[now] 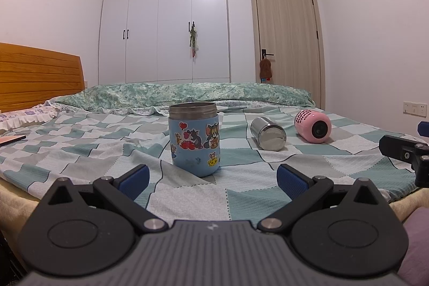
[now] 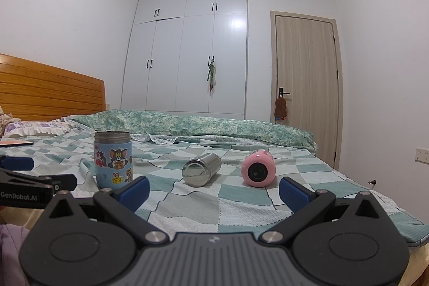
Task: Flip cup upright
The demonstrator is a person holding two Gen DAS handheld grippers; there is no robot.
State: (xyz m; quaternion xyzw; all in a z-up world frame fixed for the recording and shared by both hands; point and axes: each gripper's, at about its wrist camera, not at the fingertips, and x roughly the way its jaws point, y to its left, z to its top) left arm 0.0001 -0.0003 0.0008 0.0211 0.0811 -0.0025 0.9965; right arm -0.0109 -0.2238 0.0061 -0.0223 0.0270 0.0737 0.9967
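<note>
A blue cartoon-sticker cup [image 1: 195, 139] with a steel rim stands upright on the checked bedsheet, also in the right wrist view [image 2: 113, 159]. A small steel cup [image 1: 268, 133] lies on its side to its right, also in the right wrist view [image 2: 201, 169]. A pink cup [image 1: 313, 126] lies on its side further right, also in the right wrist view [image 2: 258, 168]. My left gripper [image 1: 211, 180] is open and empty, just short of the blue cup. My right gripper [image 2: 214, 192] is open and empty, short of the steel and pink cups.
The bed's checked sheet [image 1: 107, 152] has a rolled green quilt [image 1: 187, 94] along the far side and a wooden headboard [image 1: 37, 74] at left. A white wardrobe [image 1: 163, 28] and a door [image 1: 287, 34] stand behind. A flat pink item [image 1: 10, 140] lies at far left.
</note>
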